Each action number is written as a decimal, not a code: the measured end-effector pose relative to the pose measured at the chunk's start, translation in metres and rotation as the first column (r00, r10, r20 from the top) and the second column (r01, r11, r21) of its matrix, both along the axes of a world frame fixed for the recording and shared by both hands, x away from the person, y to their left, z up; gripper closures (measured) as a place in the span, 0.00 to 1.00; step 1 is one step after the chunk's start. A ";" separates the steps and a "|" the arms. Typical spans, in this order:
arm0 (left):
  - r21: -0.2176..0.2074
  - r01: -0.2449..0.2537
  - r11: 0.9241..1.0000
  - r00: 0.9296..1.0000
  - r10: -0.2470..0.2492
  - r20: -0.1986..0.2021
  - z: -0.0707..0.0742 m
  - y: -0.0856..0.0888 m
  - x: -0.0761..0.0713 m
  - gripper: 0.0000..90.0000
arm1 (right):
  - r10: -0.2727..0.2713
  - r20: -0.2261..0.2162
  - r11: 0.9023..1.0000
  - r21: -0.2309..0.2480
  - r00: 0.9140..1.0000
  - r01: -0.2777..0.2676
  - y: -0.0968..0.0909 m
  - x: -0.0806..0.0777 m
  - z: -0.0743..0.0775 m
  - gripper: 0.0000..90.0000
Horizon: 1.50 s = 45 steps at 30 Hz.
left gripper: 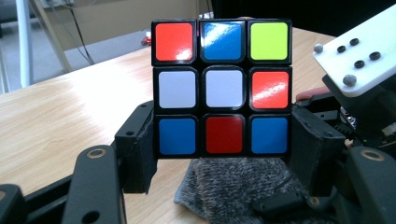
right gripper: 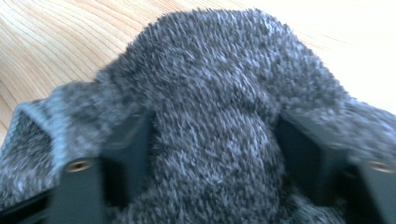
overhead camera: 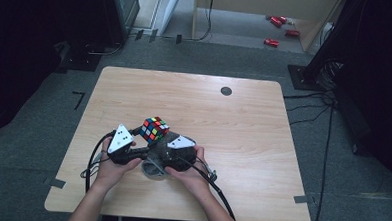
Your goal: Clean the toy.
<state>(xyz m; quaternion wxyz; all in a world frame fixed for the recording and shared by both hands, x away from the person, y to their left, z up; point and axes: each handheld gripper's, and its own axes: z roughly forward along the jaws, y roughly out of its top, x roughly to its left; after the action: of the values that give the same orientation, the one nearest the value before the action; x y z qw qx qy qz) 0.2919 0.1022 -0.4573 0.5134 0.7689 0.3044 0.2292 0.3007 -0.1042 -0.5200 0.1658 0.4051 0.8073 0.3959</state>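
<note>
Left gripper point(left gripper: 224, 163) clamps the cube point(left gripper: 223, 88) by its bottom row, held above the table point(overhead camera: 243, 122), left of centre. Right gripper point(right gripper: 212, 154) has its jaws squeezed on a bunch of grey fuzzy cloth point(right gripper: 219, 116), at 5 o'clock from the cube. Both grips made; wiping, by my judgement, not yet begun.

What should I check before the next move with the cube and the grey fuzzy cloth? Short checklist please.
1. Left gripper clamped on the cube: ok, jaws press both sides of its bottom row.
2. Cube square in the grip: ok, upright in the left gripper view.
3. Right gripper on the grey cloth: ok, cloth bunched between its jaws.
4. Cloth touching the cube: cannot tell, it sits just below.
5. Table around the hands: ok, bare wood.
</note>
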 end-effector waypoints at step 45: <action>0.079 0.295 0.952 0.956 -0.294 -0.019 -0.018 -0.065 -0.032 0.40 | -0.093 0.103 0.935 0.351 0.990 0.051 -0.114 -0.046 0.067 0.78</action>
<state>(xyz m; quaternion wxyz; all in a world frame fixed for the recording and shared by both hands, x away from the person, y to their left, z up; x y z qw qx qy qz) 0.2600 0.0368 -0.4752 0.5091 0.8266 0.1789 0.1595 0.2551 -0.2185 -0.4529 0.1535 0.4334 0.6980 0.5490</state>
